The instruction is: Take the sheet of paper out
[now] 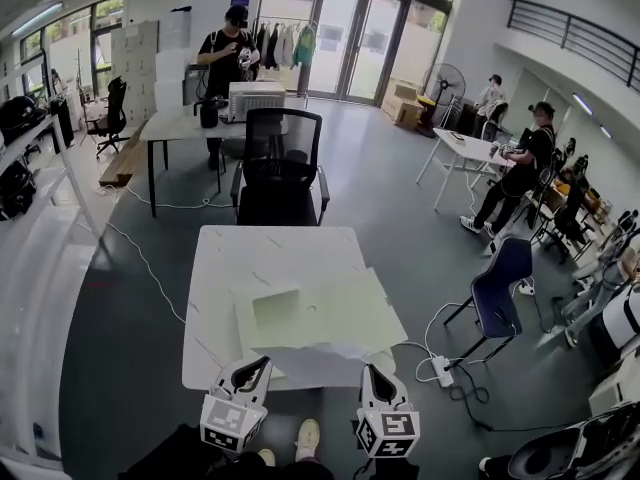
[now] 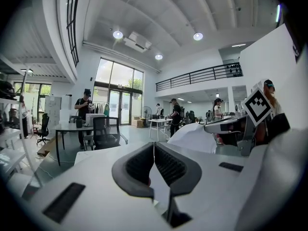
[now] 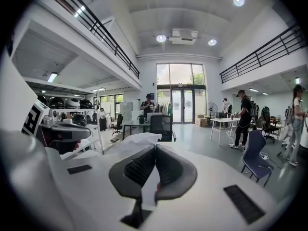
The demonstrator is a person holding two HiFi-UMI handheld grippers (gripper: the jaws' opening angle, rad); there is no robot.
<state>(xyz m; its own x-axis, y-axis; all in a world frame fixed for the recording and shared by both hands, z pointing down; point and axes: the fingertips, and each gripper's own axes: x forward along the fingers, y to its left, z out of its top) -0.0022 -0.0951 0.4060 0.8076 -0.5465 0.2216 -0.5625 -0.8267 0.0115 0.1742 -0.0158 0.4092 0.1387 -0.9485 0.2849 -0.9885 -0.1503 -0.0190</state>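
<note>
A white sheet of paper [image 1: 312, 364] hangs over the near edge of the white table [image 1: 230, 258], partly out of an open pale green folder [image 1: 335, 313]. My left gripper [image 1: 260, 363] is shut on the sheet's left near corner, and the right gripper [image 1: 370, 370] is shut on its right near corner. In the left gripper view the jaws [image 2: 154, 144] meet on a white strip of paper, and the sheet [image 2: 195, 134] bulges up towards the right gripper [image 2: 240, 129]. The right gripper view shows its jaws [image 3: 155, 147] pinching the sheet [image 3: 131, 142].
A black office chair [image 1: 280, 163] stands at the table's far end. To the right is a blue chair [image 1: 500, 290], with a power strip and cables [image 1: 445, 370] on the floor. Several people stand at desks further back. My shoe [image 1: 307, 436] shows below the table edge.
</note>
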